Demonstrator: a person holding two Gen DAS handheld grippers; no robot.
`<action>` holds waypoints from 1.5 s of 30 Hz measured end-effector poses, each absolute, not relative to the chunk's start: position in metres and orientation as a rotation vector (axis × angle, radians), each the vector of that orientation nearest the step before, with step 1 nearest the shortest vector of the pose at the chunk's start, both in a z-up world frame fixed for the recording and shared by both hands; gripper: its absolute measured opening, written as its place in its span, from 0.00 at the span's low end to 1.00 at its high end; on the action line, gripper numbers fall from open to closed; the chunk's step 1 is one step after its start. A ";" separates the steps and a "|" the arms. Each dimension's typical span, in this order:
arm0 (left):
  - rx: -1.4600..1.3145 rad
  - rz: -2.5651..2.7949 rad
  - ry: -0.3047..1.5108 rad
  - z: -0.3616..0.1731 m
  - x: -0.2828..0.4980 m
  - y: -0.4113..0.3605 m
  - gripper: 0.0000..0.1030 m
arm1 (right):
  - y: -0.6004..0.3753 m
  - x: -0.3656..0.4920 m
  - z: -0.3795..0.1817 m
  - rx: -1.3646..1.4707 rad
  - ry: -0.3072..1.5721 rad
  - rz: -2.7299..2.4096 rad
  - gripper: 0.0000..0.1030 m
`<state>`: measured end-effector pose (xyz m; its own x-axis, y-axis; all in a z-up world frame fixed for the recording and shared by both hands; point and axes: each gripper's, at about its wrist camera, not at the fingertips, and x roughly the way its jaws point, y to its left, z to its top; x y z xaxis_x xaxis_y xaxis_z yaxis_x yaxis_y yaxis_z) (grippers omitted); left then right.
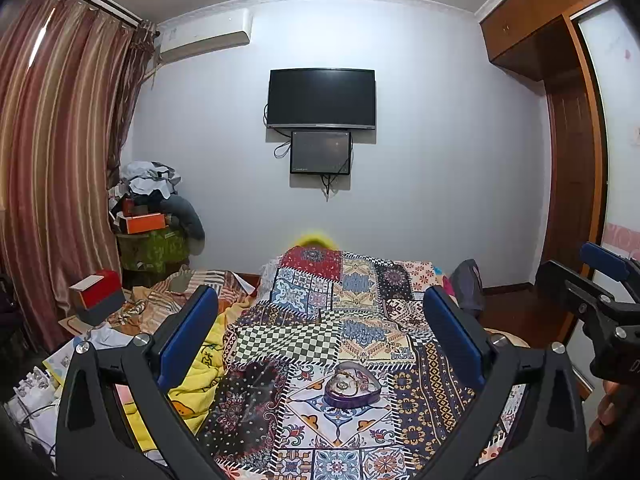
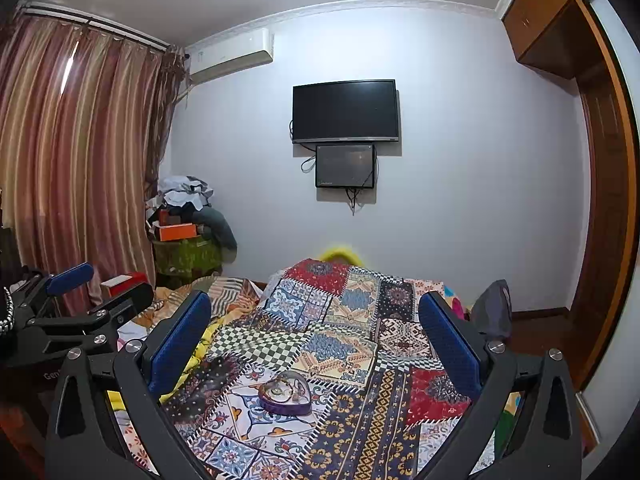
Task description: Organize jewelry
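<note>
A heart-shaped purple tin point(image 1: 351, 390) with jewelry lying in it sits on the patchwork bedspread point(image 1: 360, 320). In the left wrist view it lies low between the blue pads of my left gripper point(image 1: 320, 300), which is open and empty above the bed. The right wrist view shows the same tin point(image 2: 285, 395) ahead and left of centre under my right gripper point(image 2: 316, 304), also open and empty. Each gripper appears in the other's view: the right gripper point(image 1: 600, 280) at the right edge, the left gripper point(image 2: 96, 284) at the left edge. Single pieces in the tin are too small to tell apart.
A yellow blanket point(image 1: 200, 376) and striped bedding point(image 1: 160, 300) bunch left of the bedspread. A red and white box point(image 1: 100, 292) sits at the left. Piled boxes and clothes point(image 1: 156, 208) fill the corner by the curtain point(image 1: 60, 160). A wardrobe point(image 1: 568, 160) stands right.
</note>
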<state>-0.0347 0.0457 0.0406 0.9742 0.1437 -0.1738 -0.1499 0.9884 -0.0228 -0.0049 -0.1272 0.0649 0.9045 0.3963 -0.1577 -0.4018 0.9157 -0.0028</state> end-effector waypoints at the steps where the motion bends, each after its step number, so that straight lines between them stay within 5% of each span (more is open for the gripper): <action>1: -0.035 0.150 0.174 0.040 -0.034 0.046 1.00 | -0.127 -0.005 0.065 -0.036 0.159 0.413 1.00; 45: -0.042 0.100 0.199 0.036 -0.024 0.046 1.00 | -0.129 0.000 0.065 -0.026 0.196 0.419 1.00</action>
<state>-0.0238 0.0456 0.0360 0.9753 0.0951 -0.1992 -0.1033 0.9942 -0.0312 -0.0004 -0.1294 0.0653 0.8948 0.4017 -0.1947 -0.4066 0.9135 0.0157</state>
